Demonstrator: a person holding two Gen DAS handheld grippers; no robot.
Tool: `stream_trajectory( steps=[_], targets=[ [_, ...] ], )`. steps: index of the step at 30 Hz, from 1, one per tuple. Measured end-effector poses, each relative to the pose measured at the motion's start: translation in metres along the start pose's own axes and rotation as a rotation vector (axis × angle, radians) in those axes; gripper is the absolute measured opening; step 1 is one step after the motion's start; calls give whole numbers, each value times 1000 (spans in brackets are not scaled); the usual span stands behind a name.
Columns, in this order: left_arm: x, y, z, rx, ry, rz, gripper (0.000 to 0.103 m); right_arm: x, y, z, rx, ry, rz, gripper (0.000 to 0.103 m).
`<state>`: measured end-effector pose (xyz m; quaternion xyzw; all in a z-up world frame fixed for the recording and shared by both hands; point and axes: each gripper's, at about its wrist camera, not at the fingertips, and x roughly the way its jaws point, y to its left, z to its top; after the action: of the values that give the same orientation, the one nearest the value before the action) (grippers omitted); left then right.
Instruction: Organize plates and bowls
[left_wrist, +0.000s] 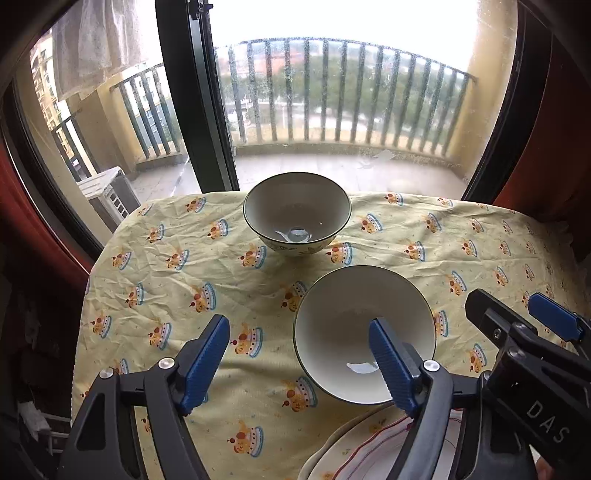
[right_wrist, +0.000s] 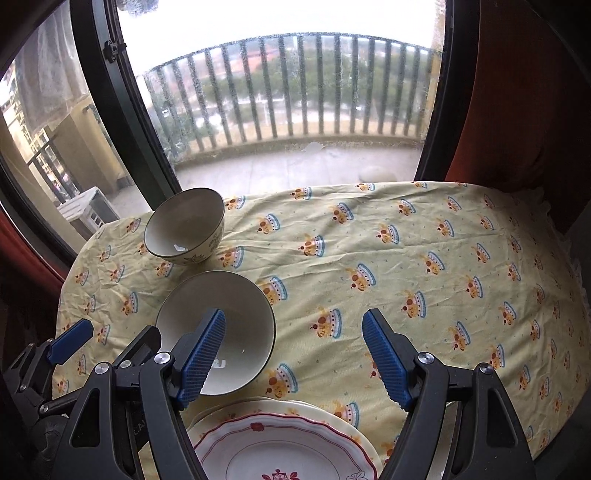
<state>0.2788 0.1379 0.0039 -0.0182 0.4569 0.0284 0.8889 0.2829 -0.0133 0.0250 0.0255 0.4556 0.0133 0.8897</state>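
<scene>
Both hand-held grippers, left (left_wrist: 297, 363) and right (right_wrist: 293, 358), open-jawed (nothing held) above two bowls (left_wrist: 364, 332).

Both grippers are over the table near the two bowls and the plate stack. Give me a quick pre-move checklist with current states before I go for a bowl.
1. left gripper open and empty: ok, nothing between its pads.
2. right gripper open and empty: ok, jaws wide over the tablecloth.
3. near bowl upright and empty: ok.
4. far bowl upright, apart from the near bowl: ok; it holds only glare at the bottom, as far as I can tell.
5. plate stack settled: ok, the red-trimmed plate lies on a larger cream one.
6. Grippers clear of each other: ok, side by side without touching.
</scene>
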Motion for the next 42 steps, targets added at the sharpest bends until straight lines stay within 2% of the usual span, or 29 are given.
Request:
stream_trajectory(
  steps=[2, 6, 9, 13, 18, 23, 25, 29, 42],
  targets=[
    [7, 1, 4, 6, -8, 11, 76, 8, 2, 4, 6, 1, 3, 79],
    [27, 2, 5, -2, 14, 13, 61, 26, 6, 8, 4, 16, 4, 77],
    [37, -1, 3, 7, 21, 14, 55, 42, 7, 6, 10, 37, 9, 64],
    [48, -1, -1, 19, 17, 30, 50, 57, 6, 0, 50, 35, 39, 54],
    [66, 0, -6, 17, 64, 18, 41, 79, 8, -9, 52, 73, 46, 37],
    [80, -2, -13, 29, 92, 2, 34, 93, 10, -15, 46, 98, 41, 25],
    [85, -3, -14, 42, 104, 2, 27, 95, 12, -16, 35, 97, 42, 23],
    [89, -8, -16, 65, 112, -13, 21, 96, 18, -18, 2, 91, 31, 19],
    [90, -12, -17, 77, 124, 6, 20, 97, 23, -15, -34, 105, 10, 18]
  ],
)
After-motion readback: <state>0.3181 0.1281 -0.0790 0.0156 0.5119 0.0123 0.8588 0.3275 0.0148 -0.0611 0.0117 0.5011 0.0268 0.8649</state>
